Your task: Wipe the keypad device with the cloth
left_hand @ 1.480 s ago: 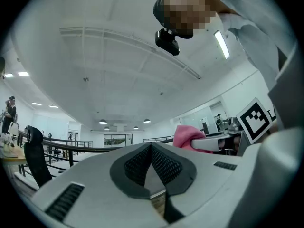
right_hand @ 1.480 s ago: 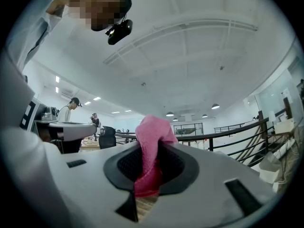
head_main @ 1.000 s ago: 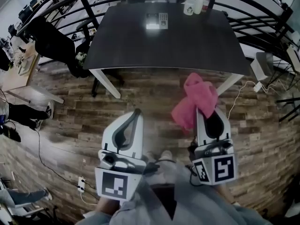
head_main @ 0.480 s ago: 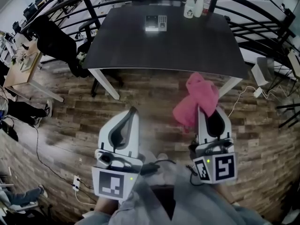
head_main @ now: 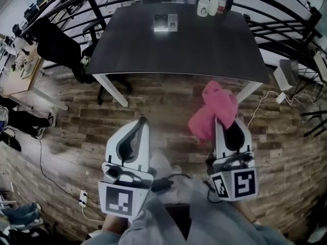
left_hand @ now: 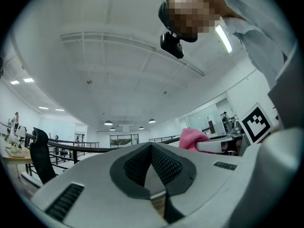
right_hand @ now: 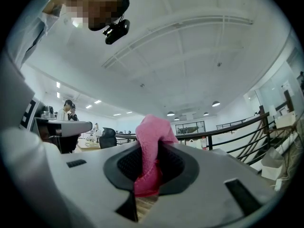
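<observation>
Head view: one keypad device (head_main: pixel 165 22) lies at the far edge of the dark bench (head_main: pixel 204 50), well apart from both grippers, with open wood floor (head_main: pixel 76 131) between. At least two bottles (head_main: pixel 207 5) stand near the device at the bench's far right. One black chair (head_main: pixel 57 42) stands left of the bench; a curved railing (head_main: pixel 286 14) encloses it. The left gripper (head_main: pixel 143 120) is clenched, jaws meeting with nothing between them. The right gripper (head_main: pixel 219 124) is clamped on one pink cloth (head_main: pixel 214 106), which bunches beyond its tips. Right gripper view: the cloth (right_hand: pixel 151 132) sits pinched between the pads.
</observation>
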The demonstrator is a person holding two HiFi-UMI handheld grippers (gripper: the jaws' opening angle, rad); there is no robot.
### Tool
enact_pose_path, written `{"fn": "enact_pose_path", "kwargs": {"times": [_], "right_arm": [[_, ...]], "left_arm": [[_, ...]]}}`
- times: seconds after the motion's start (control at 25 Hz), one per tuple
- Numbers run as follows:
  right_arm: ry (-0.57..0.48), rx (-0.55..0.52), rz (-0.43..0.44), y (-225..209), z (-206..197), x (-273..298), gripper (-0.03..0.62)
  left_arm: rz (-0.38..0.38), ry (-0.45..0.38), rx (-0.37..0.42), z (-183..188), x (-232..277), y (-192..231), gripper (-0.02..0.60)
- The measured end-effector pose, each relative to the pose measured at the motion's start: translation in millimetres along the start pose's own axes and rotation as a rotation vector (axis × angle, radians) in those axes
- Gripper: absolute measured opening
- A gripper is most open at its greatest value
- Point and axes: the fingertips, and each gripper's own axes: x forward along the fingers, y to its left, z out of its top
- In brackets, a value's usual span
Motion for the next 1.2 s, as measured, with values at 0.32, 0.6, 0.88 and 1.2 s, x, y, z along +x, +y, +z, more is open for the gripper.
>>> {"fn": "enact_pose_path", "kwargs": {"times": [0.32,0.6,0.88,1.2], "right_arm": [[0.008,-0.005,-0.016,-4.0,-7.4,12.0,0.071],[0.017,-0.023,-0.024,-5.2,-15.2,39.5,0.071],[0.026,-0.016,-0.038,-17.5,-15.2,89.3,0.071],[0.047,-0.014,-0.050,-22.7,-18.3,150.1,0.071]], "left_arm": [[-0.001,0.000,-0.002,-10.0,12.6,12.0,0.005],[-0.023,-0.010,-0.015,-21.0,39.1,28.5,0.005],[-0.043,-0.008,-0.028,-27.0,86.6,53.9,0.005],[-0.063,0.001,-0.041,-36.3,136.5,93.1,0.005]]}}
